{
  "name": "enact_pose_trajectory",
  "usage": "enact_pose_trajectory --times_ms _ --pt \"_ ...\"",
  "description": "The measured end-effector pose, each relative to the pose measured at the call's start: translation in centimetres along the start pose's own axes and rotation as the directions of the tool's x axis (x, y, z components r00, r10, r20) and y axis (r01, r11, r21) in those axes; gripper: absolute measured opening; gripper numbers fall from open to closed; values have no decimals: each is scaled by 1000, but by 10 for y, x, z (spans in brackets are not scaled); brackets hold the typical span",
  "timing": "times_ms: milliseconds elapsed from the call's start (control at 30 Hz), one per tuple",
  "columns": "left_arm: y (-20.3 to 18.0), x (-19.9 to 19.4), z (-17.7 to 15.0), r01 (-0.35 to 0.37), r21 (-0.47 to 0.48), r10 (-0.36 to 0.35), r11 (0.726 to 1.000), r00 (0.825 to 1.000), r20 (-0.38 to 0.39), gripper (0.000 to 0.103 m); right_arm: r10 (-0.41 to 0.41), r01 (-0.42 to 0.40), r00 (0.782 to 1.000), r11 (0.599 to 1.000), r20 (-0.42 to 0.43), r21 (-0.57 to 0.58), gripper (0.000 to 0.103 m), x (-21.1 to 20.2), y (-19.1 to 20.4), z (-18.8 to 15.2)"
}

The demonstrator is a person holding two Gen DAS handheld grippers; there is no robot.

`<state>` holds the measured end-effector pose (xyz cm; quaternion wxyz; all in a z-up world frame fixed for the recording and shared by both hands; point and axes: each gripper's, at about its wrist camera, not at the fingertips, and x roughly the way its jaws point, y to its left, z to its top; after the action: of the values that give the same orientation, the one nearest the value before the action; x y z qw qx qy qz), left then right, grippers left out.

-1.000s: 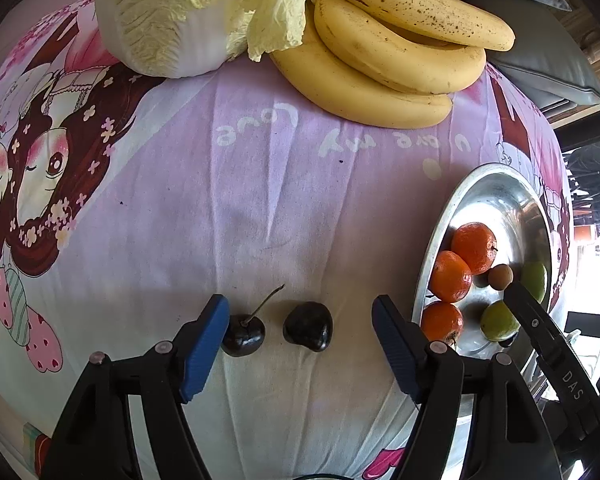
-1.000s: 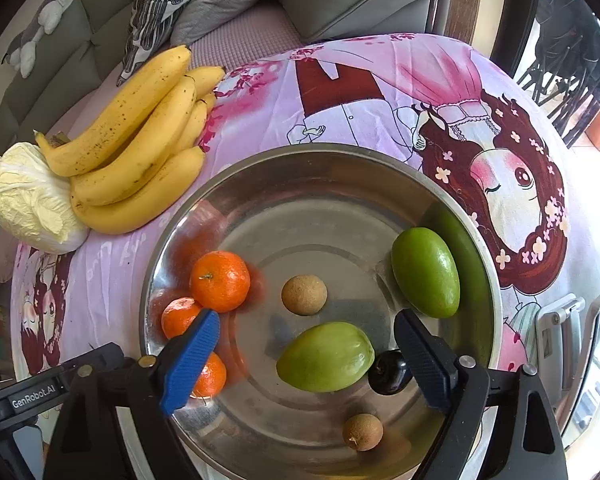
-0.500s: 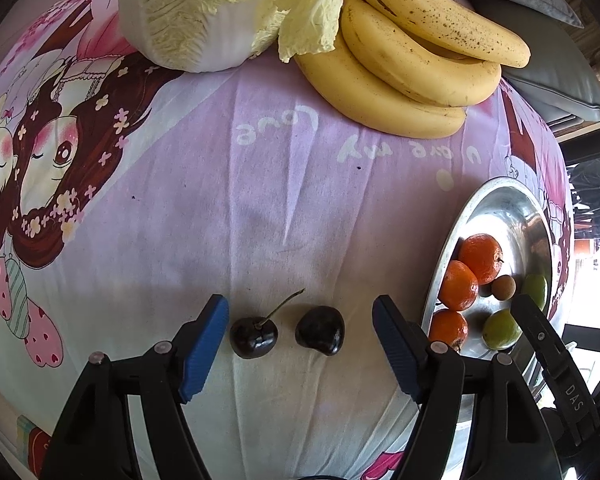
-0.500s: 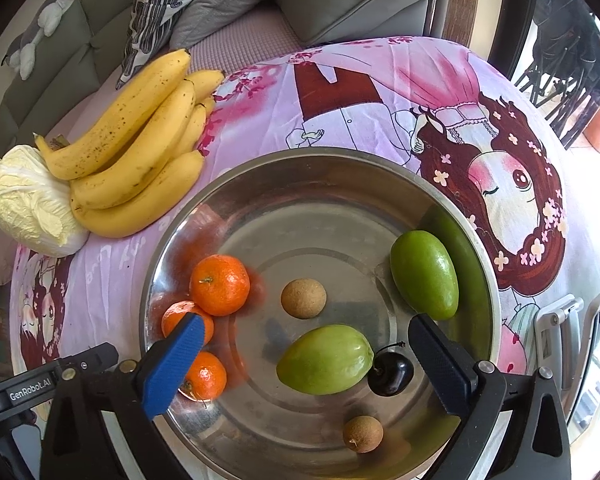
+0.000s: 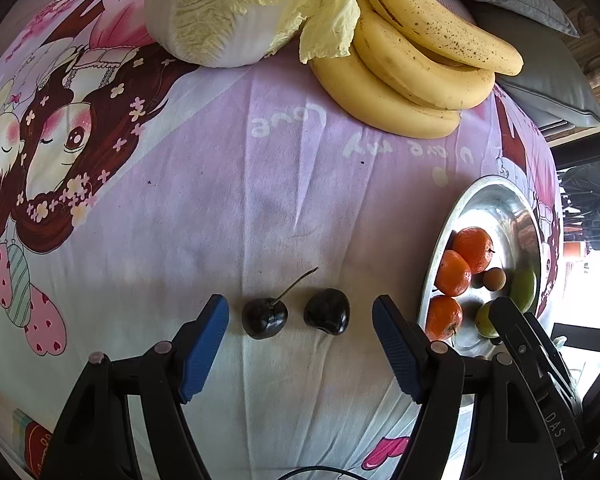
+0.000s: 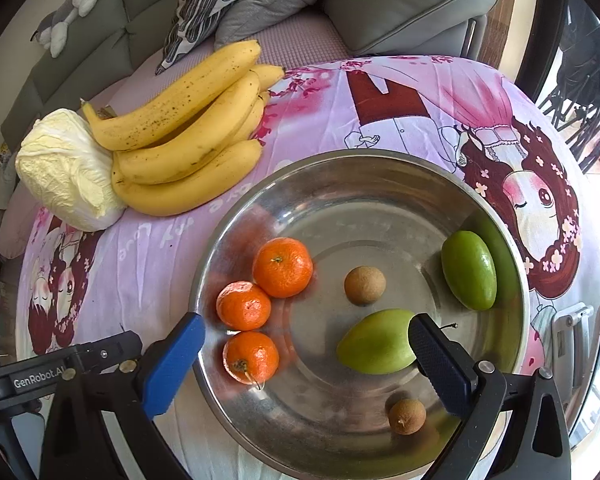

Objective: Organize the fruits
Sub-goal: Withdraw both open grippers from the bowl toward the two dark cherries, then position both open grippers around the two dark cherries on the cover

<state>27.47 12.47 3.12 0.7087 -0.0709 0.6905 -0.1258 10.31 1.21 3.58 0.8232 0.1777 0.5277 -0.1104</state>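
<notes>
A: Starting at the left, what's under the left gripper (image 5: 300,320)?

B: Two dark, glossy cherries on the pink cartoon-print cloth (image 5: 220,200). The stemmed cherry (image 5: 265,317) lies near the left blue pad, the stemless cherry (image 5: 327,312) just beside it on the right. The jaws stand apart, both fruits between them, neither touched.

A: So what could go wrong?

B: Closing now might catch both at once; round, slick fruit would likely squirt out or bruise, and one could roll off the cloth. I'd centre on a single cherry first.

A: And further right?

B: The shiny round metal bowl (image 6: 364,184) holds three orange mandarins (image 6: 282,267), two green oval fruits (image 6: 376,346), two small brown round fruits (image 6: 365,285). The right gripper (image 6: 304,346) hangs over it, jaws wide, gripping nothing. A thin stem (image 6: 447,326) peeks out behind its right pad; the fruit itself is hidden.

A: Risk there?

B: That pad could nudge the green fruit when lifting away.
</notes>
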Motion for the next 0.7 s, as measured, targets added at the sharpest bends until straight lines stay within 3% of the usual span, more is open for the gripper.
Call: enact_pose_trajectory --times_ms 700 --pt "65 -28 -20 -20 -58 21 998 1000 16 75 57 -66 996 987 -67 -145 103 -5 71 -13"
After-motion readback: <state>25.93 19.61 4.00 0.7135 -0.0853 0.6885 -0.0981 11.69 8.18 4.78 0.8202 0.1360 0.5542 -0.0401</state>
